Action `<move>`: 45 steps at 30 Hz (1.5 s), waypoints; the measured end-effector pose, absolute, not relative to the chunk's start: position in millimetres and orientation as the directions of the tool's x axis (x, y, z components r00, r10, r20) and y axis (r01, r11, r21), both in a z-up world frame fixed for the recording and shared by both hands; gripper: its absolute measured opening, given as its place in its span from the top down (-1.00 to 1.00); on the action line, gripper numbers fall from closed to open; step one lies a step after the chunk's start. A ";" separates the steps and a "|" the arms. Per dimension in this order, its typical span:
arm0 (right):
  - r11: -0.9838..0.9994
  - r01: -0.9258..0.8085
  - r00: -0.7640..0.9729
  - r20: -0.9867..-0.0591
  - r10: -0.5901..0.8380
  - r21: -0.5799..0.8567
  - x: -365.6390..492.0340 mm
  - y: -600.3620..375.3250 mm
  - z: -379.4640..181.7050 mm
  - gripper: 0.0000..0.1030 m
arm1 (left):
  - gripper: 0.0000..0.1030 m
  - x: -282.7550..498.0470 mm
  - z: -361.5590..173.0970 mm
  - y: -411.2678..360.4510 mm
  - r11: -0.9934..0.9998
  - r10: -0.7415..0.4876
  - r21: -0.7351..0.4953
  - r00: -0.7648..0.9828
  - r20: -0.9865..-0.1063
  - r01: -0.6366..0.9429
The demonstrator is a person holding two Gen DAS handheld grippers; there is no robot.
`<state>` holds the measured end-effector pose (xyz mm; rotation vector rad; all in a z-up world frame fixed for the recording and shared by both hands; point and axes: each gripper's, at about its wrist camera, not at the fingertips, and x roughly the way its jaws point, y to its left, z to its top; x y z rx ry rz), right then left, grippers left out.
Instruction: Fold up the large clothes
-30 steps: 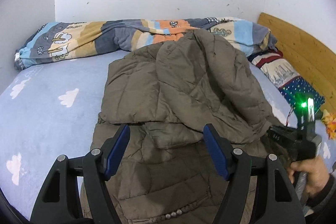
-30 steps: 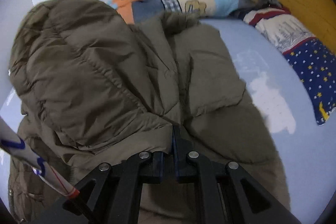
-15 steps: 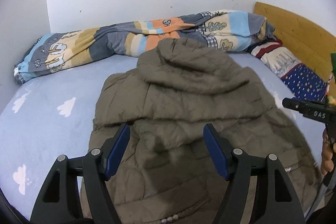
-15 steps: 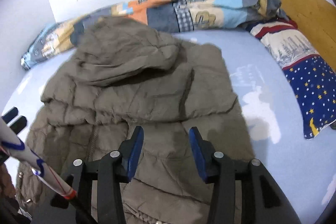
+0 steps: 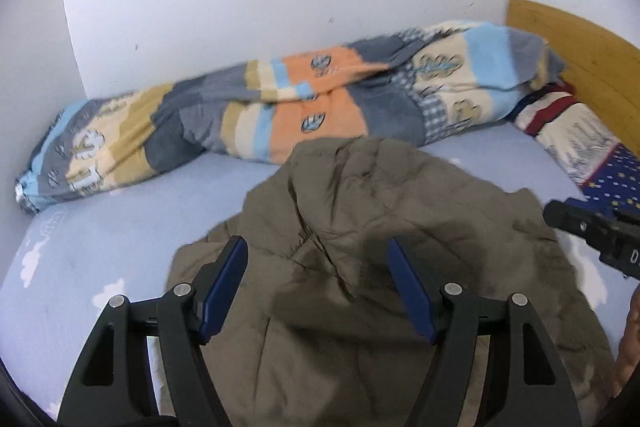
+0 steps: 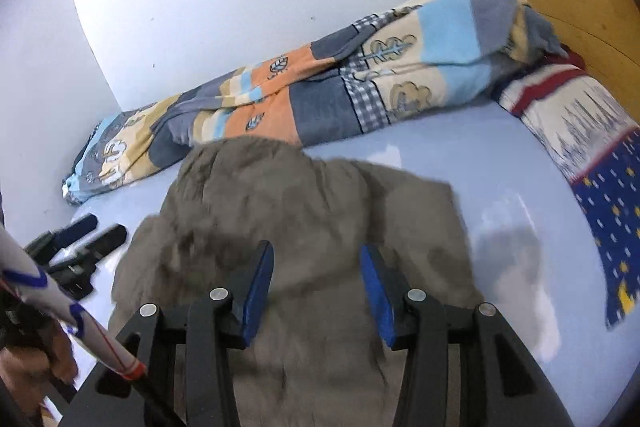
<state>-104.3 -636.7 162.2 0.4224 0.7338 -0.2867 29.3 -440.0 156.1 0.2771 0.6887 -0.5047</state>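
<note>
Jacket (image 5: 384,267), olive-brown quilted, lies rumpled on the bed (image 5: 100,247), pale blue sheet with white cloud print. Upper part is bunched toward the patchwork blanket (image 5: 320,107) rolled along the wall.

Left gripper (image 5: 316,283): jaws spread wide, blue pads, nothing between them, hovering above the jacket. Right gripper (image 6: 316,283): jaws also spread, empty, above the jacket; this view is motion-blurred.

In the left wrist view the right gripper's black body enters at the right edge; white lettering on it starts with "D", rest cut off. In the right wrist view the left gripper's jaws sit at far left over the sheet beside the jacket.

Pillow (image 6: 592,155) with navy star print and red stripes rests by the wooden headboard (image 6: 580,11). No brand or label readable on the jacket.
</note>
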 end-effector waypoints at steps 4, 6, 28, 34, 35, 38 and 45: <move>0.880 0.402 0.675 -0.731 -0.099 0.252 -55.8 -641.5 133.4 0.05 | -0.39 51.3 113.3 -442.8 0.869 -0.314 0.038 0.608 -0.729 0.494; 0.879 0.398 0.649 -0.758 -0.068 0.262 -41.0 -640.0 110.2 0.05 | -0.39 51.7 92.4 -443.5 0.864 -0.299 0.042 0.579 -0.759 0.502; 0.935 0.331 0.575 -0.813 -0.092 0.128 -73.7 -587.1 87.7 0.06 | -0.39 -16.6 85.4 -422.8 0.853 -0.296 0.069 0.589 -0.752 0.517; 0.933 0.345 0.511 -0.855 -0.093 0.104 -66.9 -586.0 55.8 0.06 | -0.40 -18.5 67.4 -427.0 0.844 -0.251 0.136 0.607 -0.754 0.519; 0.935 0.341 0.502 -0.859 -0.099 0.092 -65.7 -585.0 54.0 0.06 | -0.40 -23.9 72.6 -425.5 0.844 -0.254 0.143 0.621 -0.742 0.516; 0.937 0.336 0.526 -0.844 -0.100 0.098 -75.7 -580.4 69.2 0.06 | -0.40 -41.7 87.7 -417.1 0.845 -0.276 0.135 0.637 -0.720 0.518; 0.939 0.309 0.599 -0.798 -0.067 0.153 -143.9 -553.7 118.4 0.06 | -0.40 -112.6 131.1 -375.2 0.863 -0.318 0.110 0.700 -0.639 0.493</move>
